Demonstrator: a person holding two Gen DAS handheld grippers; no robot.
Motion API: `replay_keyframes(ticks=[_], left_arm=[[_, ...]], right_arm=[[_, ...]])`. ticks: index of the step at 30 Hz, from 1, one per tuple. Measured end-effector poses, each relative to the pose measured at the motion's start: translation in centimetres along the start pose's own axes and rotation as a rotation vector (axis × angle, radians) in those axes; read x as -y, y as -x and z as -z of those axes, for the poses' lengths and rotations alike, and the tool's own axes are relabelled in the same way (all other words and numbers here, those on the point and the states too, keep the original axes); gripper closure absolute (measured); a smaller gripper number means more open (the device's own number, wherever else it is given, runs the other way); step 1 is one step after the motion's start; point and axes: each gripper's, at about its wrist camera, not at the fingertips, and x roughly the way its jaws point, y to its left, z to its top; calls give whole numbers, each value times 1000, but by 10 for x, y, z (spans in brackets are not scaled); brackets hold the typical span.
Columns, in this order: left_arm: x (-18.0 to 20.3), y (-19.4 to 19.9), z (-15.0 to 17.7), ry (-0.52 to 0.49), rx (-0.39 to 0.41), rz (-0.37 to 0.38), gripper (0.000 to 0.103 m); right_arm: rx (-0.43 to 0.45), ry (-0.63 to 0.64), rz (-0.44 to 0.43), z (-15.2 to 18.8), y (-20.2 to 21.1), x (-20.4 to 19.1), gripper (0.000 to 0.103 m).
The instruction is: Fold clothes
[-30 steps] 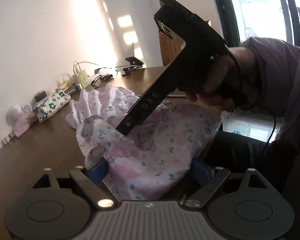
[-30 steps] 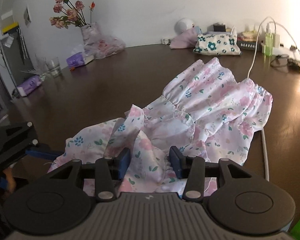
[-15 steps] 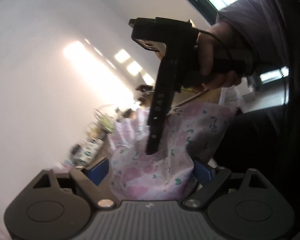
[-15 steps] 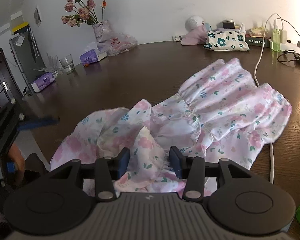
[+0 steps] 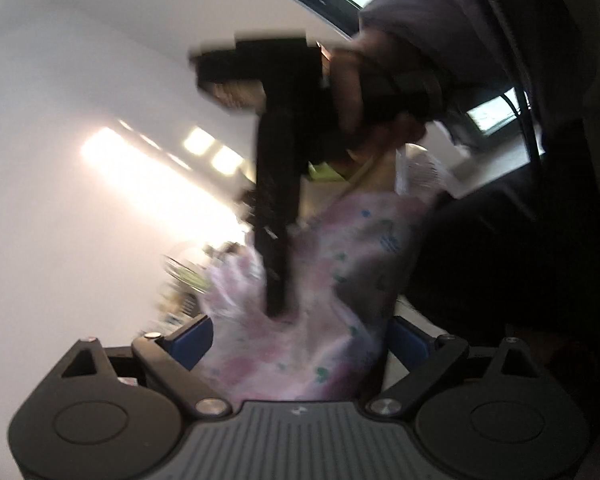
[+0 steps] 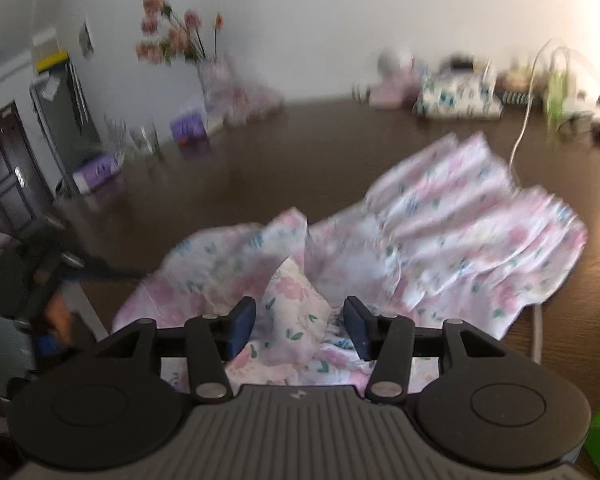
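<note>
Right gripper jaws newly wider, left gripper wide apart, both seemingly loose around crumpled floral dress

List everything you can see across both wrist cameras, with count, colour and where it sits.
floral cotton garment: one, pink and white, spread on the table, near edge between both jaws
dark wooden table: one, brown, under everything
flower vase: one, pink blooms, far left by the wall
floral fabric pouch: one, white with green print, far right by the wall
purple tissue packs: two, left table edge
drinking glass: one, clear, between the packs
white cable: one, right side
right gripper: black, blue pads, jaws just opening around a fabric fold
left gripper: black, jaws wide with fabric between
</note>
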Motion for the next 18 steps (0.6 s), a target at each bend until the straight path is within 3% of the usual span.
replay_keyframes(ticks=[4, 9, 13, 18], left_arm=[[-14, -6, 5, 47, -9, 113, 9], [-33, -14, 12, 98, -31, 221, 10], [-47, -19, 17, 136, -35, 247, 10], [-65, -15, 14, 203, -45, 239, 11]], right_arm=[[80, 193, -109, 21, 38, -30, 33], [29, 397, -123, 52, 40, -50, 32], [35, 512, -124, 61, 37, -57, 23], [63, 604, -125, 65, 41, -66, 19]])
